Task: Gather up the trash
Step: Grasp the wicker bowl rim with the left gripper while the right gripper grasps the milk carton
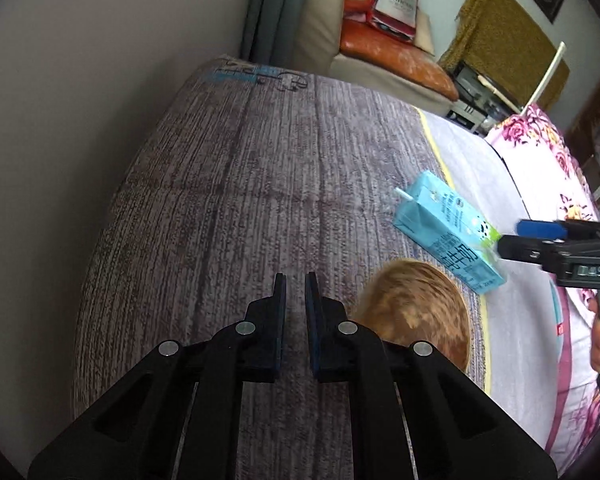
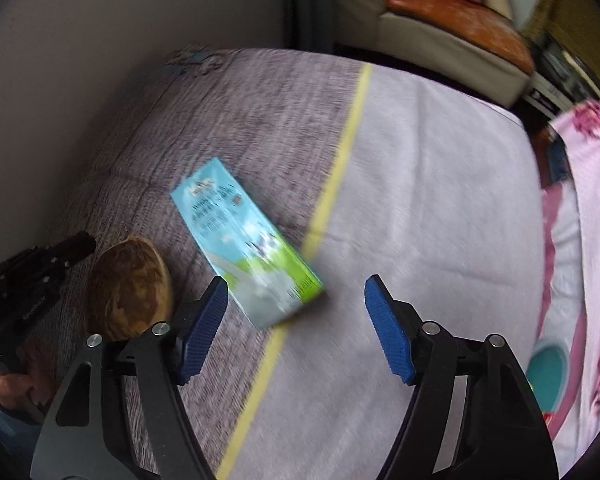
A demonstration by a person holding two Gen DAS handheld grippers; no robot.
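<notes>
Between the blue pads of the right gripper [image 2: 296,308], whose jaws stood wide and gripped nothing, lay the near end of a light-blue drink carton [image 2: 246,246]. It rested flat on the bed, apart from both pads, across the edge of the grey textured blanket [image 2: 236,120] near the yellow stripe [image 2: 340,160]. Judged light, probably emptied; thin card walls, likely to dent under a hard squeeze; best taken across its narrow width at mid-body. A straw [image 1: 403,195] projected from its far end.

The left gripper [image 1: 296,292] was nearly closed, holding nothing. Just beside it sat a brown rounded object [image 1: 416,308], identity unclear.

Surface: soft bedding, pale sheet [image 2: 420,200], floral quilt [image 1: 540,148]. Beyond: cream sofa [image 1: 380,64], orange cushion [image 1: 396,56], plain wall [image 1: 100,80].
</notes>
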